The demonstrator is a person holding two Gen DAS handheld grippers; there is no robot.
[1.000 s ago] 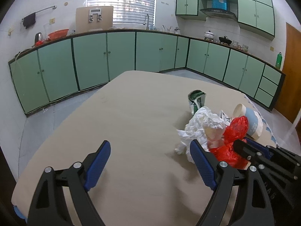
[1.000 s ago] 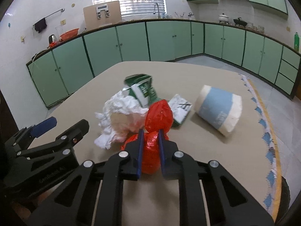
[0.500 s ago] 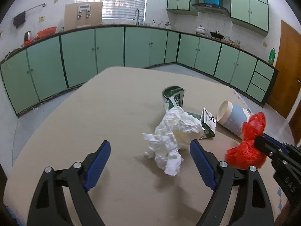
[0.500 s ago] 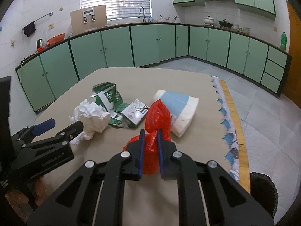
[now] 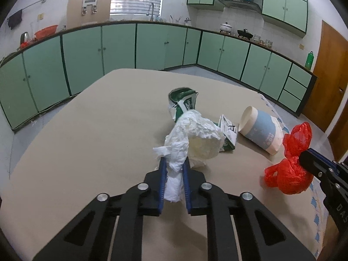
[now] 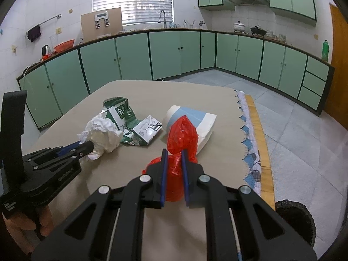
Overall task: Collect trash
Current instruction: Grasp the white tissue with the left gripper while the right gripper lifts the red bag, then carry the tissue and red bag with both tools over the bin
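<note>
Left wrist view: the left gripper (image 5: 174, 163) is pinching the near tail of a crumpled white paper wad (image 5: 195, 139) between its blue pads. The wad's long axis runs away from the camera, along the fingers, and its bulk lies on the beige tabletop (image 5: 97, 141). Behind the wad stands a crushed green-and-white carton (image 5: 182, 104), its torn mouth up. A flattened green-and-white carton piece (image 5: 228, 134) lies just right of the wad. A white-and-blue paper cup (image 5: 258, 130) lies on its side, open mouth toward the left. At the right edge, the right gripper (image 5: 304, 163) grips a crumpled red plastic bag (image 5: 291, 165), which hangs above the table edge.

Right wrist view: the right gripper (image 6: 174, 152) is pressed onto the red plastic bag (image 6: 181, 139); the bag's long axis runs forward along the fingers, and its free end projects past the fingertips. The left gripper (image 6: 87, 146) at left clamps the white paper wad (image 6: 102, 134). A dark round bin (image 6: 295, 219) sits on the floor at lower right.
</note>
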